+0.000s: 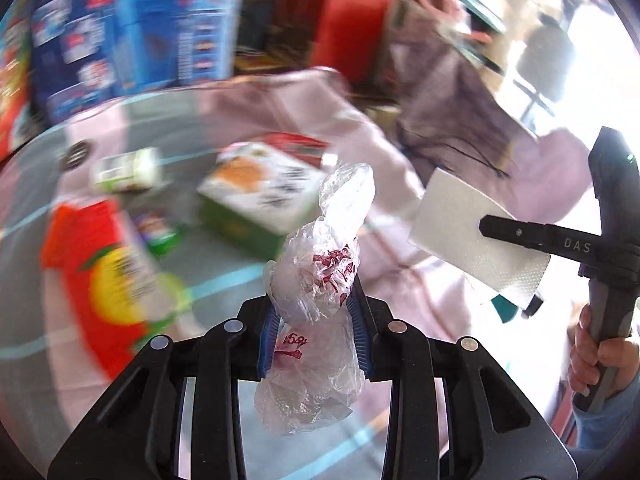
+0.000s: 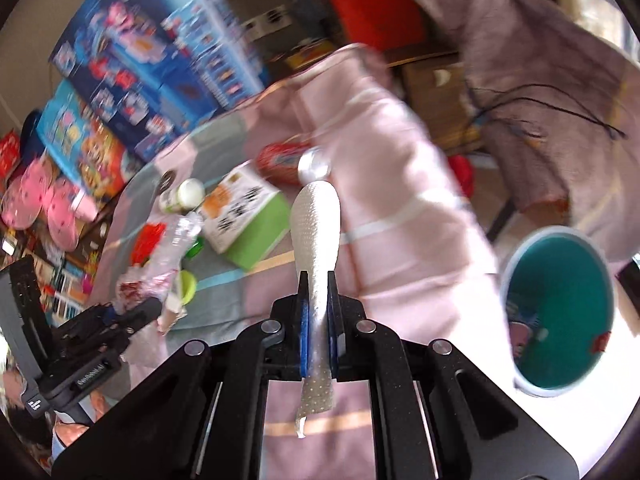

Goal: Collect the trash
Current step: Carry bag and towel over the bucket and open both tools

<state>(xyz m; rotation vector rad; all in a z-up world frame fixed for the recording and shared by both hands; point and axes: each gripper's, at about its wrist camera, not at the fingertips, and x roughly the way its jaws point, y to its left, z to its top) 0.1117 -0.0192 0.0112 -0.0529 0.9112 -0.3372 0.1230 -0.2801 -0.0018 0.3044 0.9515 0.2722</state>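
Note:
My left gripper is shut on a crumpled clear plastic bag with red print, held above the pink-covered table. The same bag and the left gripper show at the lower left of the right wrist view. My right gripper is shut on a folded white paper napkin that sticks up between the pads. In the left wrist view that napkin hangs in the right gripper, held by a hand. A teal bin with a white rim stands at the right.
On the table lie a green and white carton, a red and yellow packet, a small white bottle and a red tin. Blue toy boxes stand behind. A mauve cloth drapes over furniture at the right.

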